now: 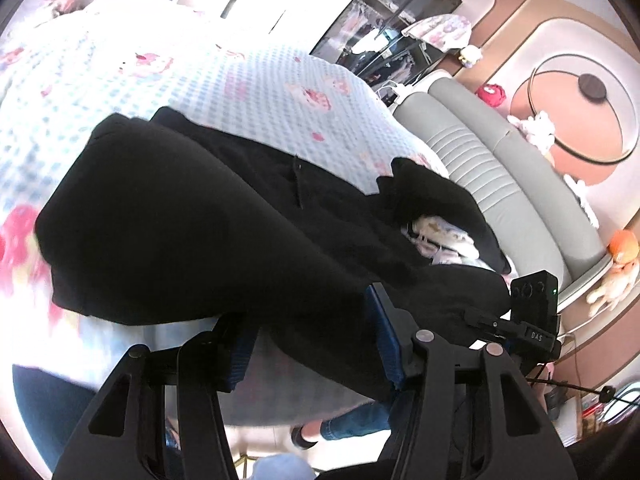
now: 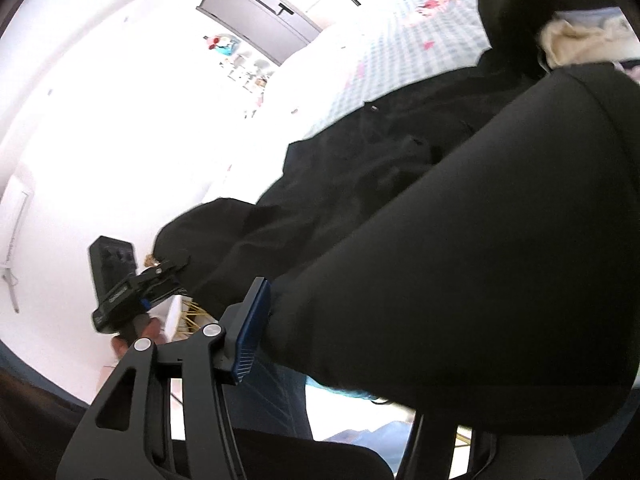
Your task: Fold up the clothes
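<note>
While the black garment (image 1: 192, 216) is lying half-doubled near the bed's (image 1: 260, 92) edge, the left gripper (image 1: 316, 344) is standing fairly wide with cloth draping between its pads, a true grip being unclear. The right gripper (image 2: 360, 320) is likewise straddling a thick fold, one pad hidden; most folding is seemingly remaining.

A home bedroom: quilted bed (image 1: 248, 92), padded headboard (image 1: 500, 172).

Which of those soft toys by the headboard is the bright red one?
The round red plush on the grey headboard's top edge. The white plush toy sits beside it; the orange-haired doll hangs further along.
</note>
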The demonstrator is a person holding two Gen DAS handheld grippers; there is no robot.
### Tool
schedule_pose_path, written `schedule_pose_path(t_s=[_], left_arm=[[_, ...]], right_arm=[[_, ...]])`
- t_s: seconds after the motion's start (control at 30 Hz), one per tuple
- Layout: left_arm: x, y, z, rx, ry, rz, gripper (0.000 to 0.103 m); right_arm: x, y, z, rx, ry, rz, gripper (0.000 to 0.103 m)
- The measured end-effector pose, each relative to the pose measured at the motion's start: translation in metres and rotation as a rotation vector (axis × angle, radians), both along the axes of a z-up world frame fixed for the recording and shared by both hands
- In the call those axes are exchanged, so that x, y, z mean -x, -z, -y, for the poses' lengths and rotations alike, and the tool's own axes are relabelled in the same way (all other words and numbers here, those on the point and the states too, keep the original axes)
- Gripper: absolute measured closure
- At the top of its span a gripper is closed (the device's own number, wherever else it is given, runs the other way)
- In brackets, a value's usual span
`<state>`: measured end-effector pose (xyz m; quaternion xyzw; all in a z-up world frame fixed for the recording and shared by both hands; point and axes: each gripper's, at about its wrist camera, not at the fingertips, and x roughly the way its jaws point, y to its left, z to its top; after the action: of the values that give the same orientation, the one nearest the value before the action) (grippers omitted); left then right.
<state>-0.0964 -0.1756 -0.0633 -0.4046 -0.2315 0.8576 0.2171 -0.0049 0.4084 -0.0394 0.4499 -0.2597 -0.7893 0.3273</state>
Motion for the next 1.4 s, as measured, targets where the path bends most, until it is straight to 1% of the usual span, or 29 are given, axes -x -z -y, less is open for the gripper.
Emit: schedule_pose_path(t_s=[0.1, 0.13, 0.17, 0.2, 0.23, 0.27, 0.33, 0.37, 0.4, 0.43, 0.5, 0.57, 0.6, 0.63, 0.7, 0.73, 0.8, 0.83, 0.93, 0.97, 1.0, 1.03, 1.07, 1.1, 1.17, 1.2, 1.23, 1.3, 1.4], left_arm=[[0.060, -0.010, 0.005, -0.023, 0.011, -0.014, 0.049], [0.085, -0.015, 0.010, -0.032, -0.010, -0.034, 0.046], [0.110, -0.021, 0.014, -0.041, -0.031, -0.054, 0.036], [0.139, -0.024, 0.020, -0.033, -0.086, -0.055, 0.030], [0.163, -0.027, 0.027, -0.014, -0.155, -0.031, 0.029], [0.174, -0.030, 0.032, -0.020, -0.189, -0.030, 0.029], [0.180, -0.037, 0.043, -0.064, -0.216, -0.068, 0.028], [0.176, -0.037, 0.047, -0.065, -0.231, -0.093, 0.021], [0.168, -0.035, 0.051, -0.052, -0.247, -0.122, 0.018], [0.163, -0.027, 0.054, -0.017, -0.266, -0.123, 0.017], [0.155, -0.001, 0.060, 0.084, -0.296, -0.069, 0.017], [0.149, 0.033, 0.063, 0.142, -0.286, 0.022, 0.017], [0.144, 0.049, 0.065, 0.146, -0.280, 0.056, 0.017], [0.139, 0.060, 0.066, 0.132, -0.269, 0.064, 0.017], [0.134, 0.077, 0.066, 0.096, -0.239, 0.056, 0.017], [0.136, 0.083, 0.065, 0.095, -0.233, 0.055, 0.013], [0.150, 0.094, 0.056, 0.110, -0.230, 0.091, 0.009], [0.156, 0.098, 0.051, 0.116, -0.225, 0.108, 0.003], [0.173, 0.107, 0.040, 0.134, -0.236, 0.158, 0.003], [0.176, 0.107, 0.038, 0.139, -0.241, 0.171, 0.019], [0.175, 0.103, 0.036, 0.134, -0.243, 0.172, 0.031], [0.173, 0.098, 0.034, 0.123, -0.245, 0.168, 0.045], [0.169, 0.092, 0.033, 0.114, -0.244, 0.159, 0.056], [0.164, 0.085, 0.032, 0.110, -0.240, 0.146, 0.060], [0.151, 0.069, 0.031, 0.094, -0.217, 0.117, 0.070], [0.143, 0.062, 0.032, 0.081, -0.207, 0.105, 0.071], [0.133, 0.055, 0.033, 0.066, -0.198, 0.094, 0.075], [0.117, 0.044, 0.034, 0.043, -0.182, 0.080, 0.077], [0.097, 0.044, 0.034, 0.043, -0.160, 0.092, 0.077]], right_arm=[[0.042, -0.016, -0.004, 0.041, 0.011, -0.002, 0.047], [0.060, -0.022, -0.005, 0.057, 0.020, -0.006, 0.044], [0.081, -0.027, -0.007, 0.079, 0.041, -0.024, 0.041], [0.105, -0.030, -0.012, 0.096, 0.084, -0.046, 0.034], [0.129, -0.032, -0.017, 0.110, 0.136, -0.068, 0.032], [0.147, -0.032, -0.022, 0.106, 0.198, -0.050, 0.031], [0.174, -0.031, -0.033, 0.081, 0.329, 0.019, 0.031], [0.174, -0.030, -0.035, 0.057, 0.354, 0.012, 0.031], [0.169, -0.029, -0.037, 0.028, 0.361, -0.013, 0.029], [0.163, -0.029, -0.038, -0.001, 0.368, -0.039, 0.023], [0.152, -0.027, -0.042, -0.059, 0.383, -0.089, 0.015], [0.137, -0.010, -0.046, -0.179, 0.403, -0.070, 0.015], [0.130, 0.001, -0.048, -0.216, 0.404, -0.053, 0.015], [0.124, 0.013, -0.052, -0.236, 0.404, -0.028, 0.015], [0.119, 0.031, -0.059, -0.237, 0.394, 0.019, 0.014], [0.120, 0.039, -0.059, -0.233, 0.379, 0.038, 0.013], [0.133, 0.051, -0.049, -0.249, 0.326, 0.049, 0.006], [0.141, 0.056, -0.040, -0.271, 0.300, 0.046, 0.000], [0.165, 0.072, -0.011, -0.337, 0.226, 0.035, 0.000], [0.170, 0.077, -0.005, -0.320, 0.216, 0.040, 0.008], [0.173, 0.081, -0.001, -0.287, 0.214, 0.049, 0.026], [0.174, 0.083, 0.002, -0.267, 0.215, 0.057, 0.040], [0.173, 0.080, 0.006, -0.265, 0.213, 0.049, 0.047], [0.170, 0.075, 0.010, -0.269, 0.209, 0.035, 0.064], [0.161, 0.065, 0.017, -0.279, 0.199, 0.004, 0.073], [0.155, 0.059, 0.020, -0.287, 0.191, -0.015, 0.080], [0.147, 0.052, 0.020, -0.266, 0.187, -0.029, 0.085], [0.128, 0.038, 0.015, -0.199, 0.198, -0.058, 0.086], [0.102, 0.028, 0.010, -0.137, 0.211, -0.063, 0.086]])
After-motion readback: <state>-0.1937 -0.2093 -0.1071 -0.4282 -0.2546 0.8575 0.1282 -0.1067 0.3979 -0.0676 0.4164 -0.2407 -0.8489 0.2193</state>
